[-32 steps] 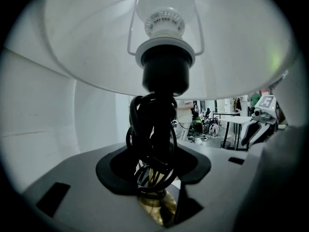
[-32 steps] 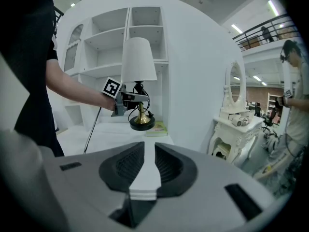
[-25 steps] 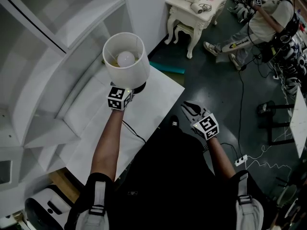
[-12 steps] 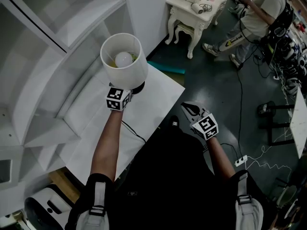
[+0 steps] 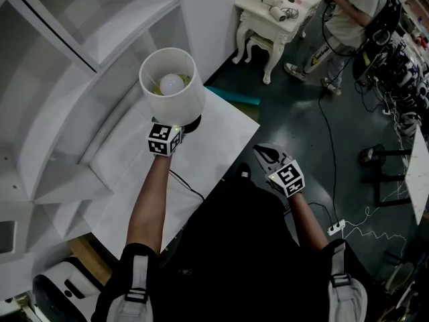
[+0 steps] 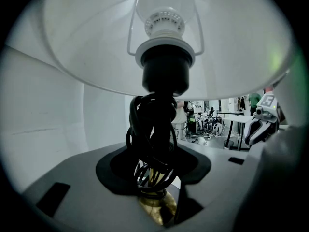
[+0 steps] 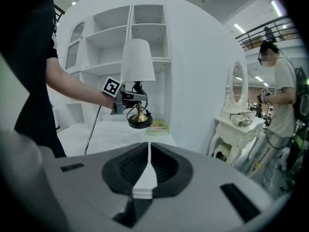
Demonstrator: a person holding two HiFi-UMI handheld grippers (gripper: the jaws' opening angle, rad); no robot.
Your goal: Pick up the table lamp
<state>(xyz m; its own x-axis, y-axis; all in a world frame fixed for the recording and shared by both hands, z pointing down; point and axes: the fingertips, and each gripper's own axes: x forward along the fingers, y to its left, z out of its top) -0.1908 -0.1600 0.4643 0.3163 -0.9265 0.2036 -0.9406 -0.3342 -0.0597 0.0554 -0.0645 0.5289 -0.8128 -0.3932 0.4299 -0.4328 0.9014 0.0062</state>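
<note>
The table lamp has a white drum shade (image 5: 171, 86), a bulb inside, a brass stem and a round black base (image 7: 140, 122). Its black cord is coiled round the stem (image 6: 153, 134). My left gripper (image 5: 171, 131) is shut on that stem just below the shade, its jaws pressing from both sides (image 6: 154, 187). In the right gripper view the base hangs a little above the white table (image 5: 214, 146). My right gripper (image 5: 265, 153) hovers off the table's right edge over the dark floor; its jaws meet with nothing between them (image 7: 146, 151).
A white shelf unit (image 5: 80, 79) stands left of and behind the table. A greenish book (image 7: 157, 126) lies on the table under the lamp. A white vanity table (image 5: 271, 12) and a person (image 5: 355, 12) stand at the back right. Cables (image 5: 348, 220) run across the floor.
The lamp and my left gripper have drifted slightly up and left in the head view. The person at the back has moved further away. My right gripper has kept still.
</note>
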